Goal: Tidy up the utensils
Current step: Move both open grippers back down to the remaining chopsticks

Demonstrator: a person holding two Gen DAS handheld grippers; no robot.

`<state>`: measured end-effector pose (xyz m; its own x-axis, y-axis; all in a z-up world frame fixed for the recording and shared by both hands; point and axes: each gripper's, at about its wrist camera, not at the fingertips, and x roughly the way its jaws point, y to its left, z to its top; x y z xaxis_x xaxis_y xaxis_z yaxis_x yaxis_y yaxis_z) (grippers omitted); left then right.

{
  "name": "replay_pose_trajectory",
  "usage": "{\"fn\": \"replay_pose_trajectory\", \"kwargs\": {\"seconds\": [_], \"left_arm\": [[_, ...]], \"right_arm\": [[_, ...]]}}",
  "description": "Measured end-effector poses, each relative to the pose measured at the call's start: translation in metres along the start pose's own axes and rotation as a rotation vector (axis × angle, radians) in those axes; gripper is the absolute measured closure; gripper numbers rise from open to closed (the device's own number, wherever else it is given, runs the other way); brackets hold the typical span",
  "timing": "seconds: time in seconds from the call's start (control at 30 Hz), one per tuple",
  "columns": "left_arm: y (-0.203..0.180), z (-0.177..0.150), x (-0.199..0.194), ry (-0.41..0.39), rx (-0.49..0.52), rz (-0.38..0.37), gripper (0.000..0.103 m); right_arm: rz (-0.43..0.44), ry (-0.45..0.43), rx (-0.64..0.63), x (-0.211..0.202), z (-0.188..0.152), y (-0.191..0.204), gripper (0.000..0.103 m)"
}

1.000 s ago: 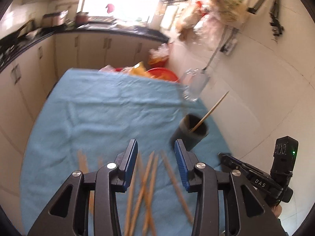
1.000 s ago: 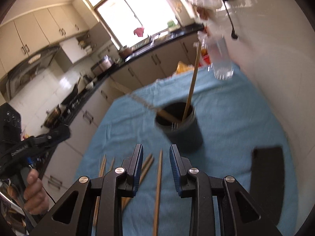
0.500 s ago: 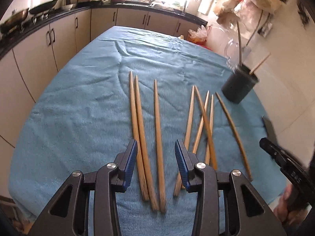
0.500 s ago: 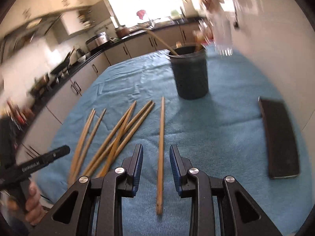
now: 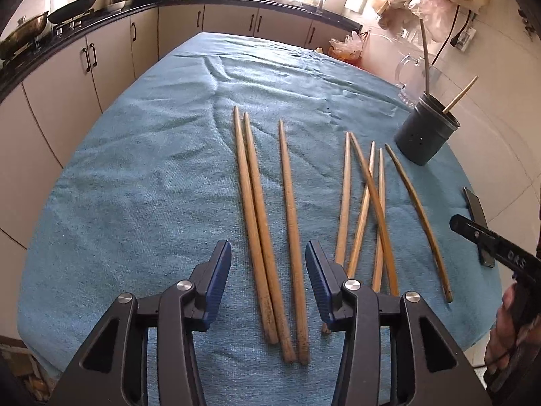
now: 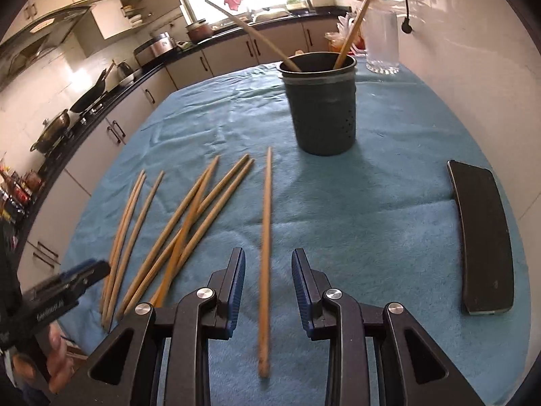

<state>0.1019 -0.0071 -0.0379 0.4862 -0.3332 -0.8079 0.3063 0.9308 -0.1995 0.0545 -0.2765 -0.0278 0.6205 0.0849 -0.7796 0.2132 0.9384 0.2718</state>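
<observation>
Eight chopsticks lie on a blue towel (image 5: 142,176). The left gripper (image 5: 268,282) hovers low over three chopsticks (image 5: 267,223), its jaws opening around their near ends without touching them. The right gripper (image 6: 268,291) stands spread with a single chopstick (image 6: 265,237) between the pads, not pinched (a gap shows on both sides). Four more (image 6: 189,223) lie crossed between those groups. A dark holder (image 6: 321,108) stands farther back, two chopsticks leaning in it. A black slab (image 6: 483,237) lies at the right.
</observation>
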Motion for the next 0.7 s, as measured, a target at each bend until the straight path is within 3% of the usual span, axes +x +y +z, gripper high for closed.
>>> {"fn": "replay_pose_trajectory", "kwargs": {"seconds": [0.27,0.47,0.7], "left_arm": [[0.005,0.001,0.003,0.005,-0.003,0.0,0.058],[0.01,0.002,0.002,-0.01,-0.007,0.007,0.052],[0.018,0.005,0.003,-0.005,-0.023,0.01,0.051]], "right_arm": [[-0.026,0.038,0.007,0.022,0.015,-0.002,0.069],[-0.058,0.0,-0.058,0.025,0.021,0.016,0.043],[-0.063,0.031,-0.093,0.04,0.031,0.021,0.044]]}}
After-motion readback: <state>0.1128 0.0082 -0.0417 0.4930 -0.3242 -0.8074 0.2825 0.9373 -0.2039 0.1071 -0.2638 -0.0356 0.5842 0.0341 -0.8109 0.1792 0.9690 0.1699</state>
